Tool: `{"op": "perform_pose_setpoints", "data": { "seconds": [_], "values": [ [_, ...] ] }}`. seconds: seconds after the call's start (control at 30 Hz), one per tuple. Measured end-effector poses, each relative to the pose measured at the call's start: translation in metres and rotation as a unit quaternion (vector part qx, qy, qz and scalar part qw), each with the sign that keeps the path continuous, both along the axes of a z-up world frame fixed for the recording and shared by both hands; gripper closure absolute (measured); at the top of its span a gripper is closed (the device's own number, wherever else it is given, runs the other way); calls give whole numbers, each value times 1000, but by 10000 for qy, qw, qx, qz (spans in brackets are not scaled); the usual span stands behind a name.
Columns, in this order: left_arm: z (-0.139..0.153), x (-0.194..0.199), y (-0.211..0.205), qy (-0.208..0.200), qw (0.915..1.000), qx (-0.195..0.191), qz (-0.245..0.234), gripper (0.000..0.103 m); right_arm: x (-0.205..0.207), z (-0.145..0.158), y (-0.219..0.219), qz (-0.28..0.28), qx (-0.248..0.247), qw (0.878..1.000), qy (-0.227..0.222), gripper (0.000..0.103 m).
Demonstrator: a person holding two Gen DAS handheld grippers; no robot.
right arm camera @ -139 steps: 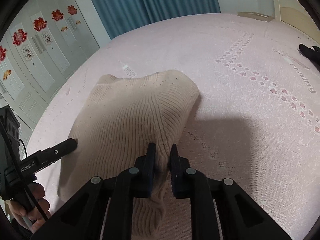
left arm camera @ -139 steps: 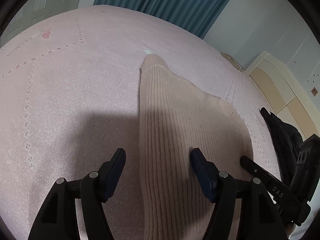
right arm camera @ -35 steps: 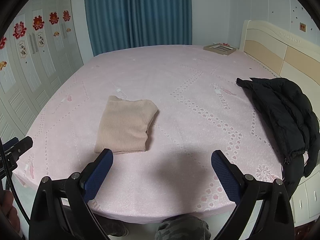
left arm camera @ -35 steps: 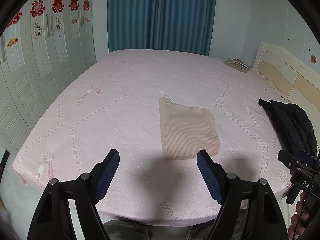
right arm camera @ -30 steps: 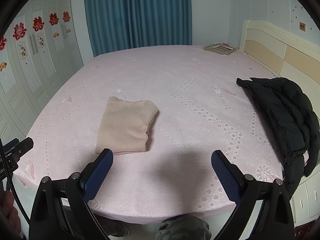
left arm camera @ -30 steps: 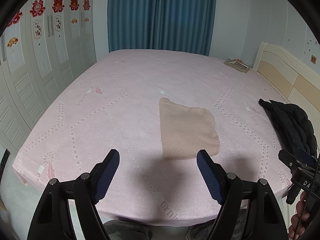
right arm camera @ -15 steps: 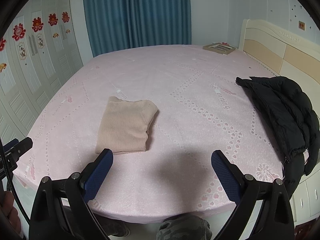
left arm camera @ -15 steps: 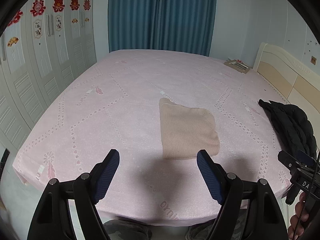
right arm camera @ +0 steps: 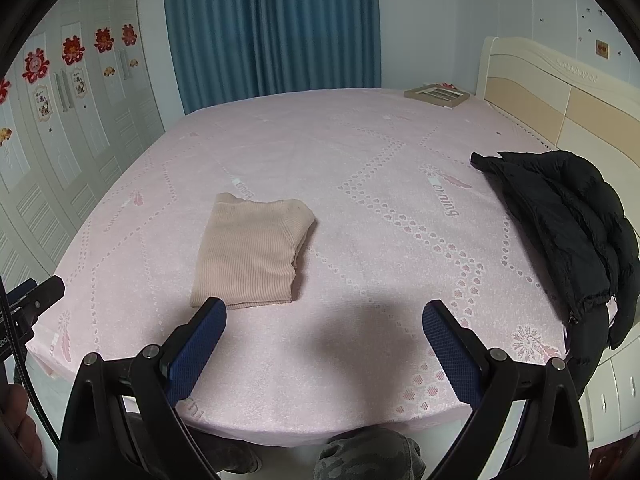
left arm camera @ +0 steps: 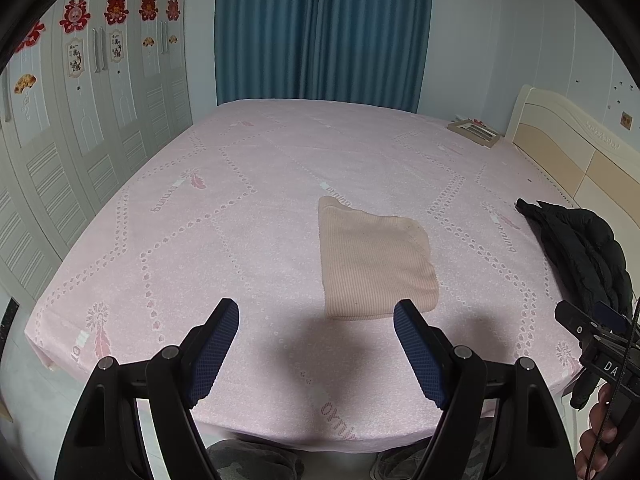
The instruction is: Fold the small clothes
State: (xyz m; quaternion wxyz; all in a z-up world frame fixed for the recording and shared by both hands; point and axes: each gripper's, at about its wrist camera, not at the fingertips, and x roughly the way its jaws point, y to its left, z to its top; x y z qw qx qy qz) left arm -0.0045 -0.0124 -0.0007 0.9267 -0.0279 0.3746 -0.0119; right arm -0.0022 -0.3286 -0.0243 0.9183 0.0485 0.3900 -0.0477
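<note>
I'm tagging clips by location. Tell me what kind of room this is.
A bedroom, almost certainly in a home. A large bed with a pink patterned bedspread and a cream headboard fills the view, a white wardrobe lines one wall, and teal curtains hang behind. A folded beige sweater lies on the bed.

a wide bed [left arm camera: 248, 216] with a pink patterned cover fills the room. teal curtains [left arm camera: 320, 28] hang behind its far edge. white wardrobe doors [left arm camera: 80, 120] with red paper cutouts [right arm camera: 72, 50] line the left wall. a cream headboard [right arm camera: 560, 96] stands at the right edge, below a pale wall [left arm camera: 500, 40]
</note>
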Motion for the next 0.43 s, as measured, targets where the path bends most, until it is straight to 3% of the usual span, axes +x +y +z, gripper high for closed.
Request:
{"op": "perform_pose_setpoints", "data": {
  "seconds": [0.43],
  "values": [
    [2, 5, -3, 29, 10000, 46, -48, 23, 1, -1, -1, -27, 9, 10000, 30, 6]
  ]
}}
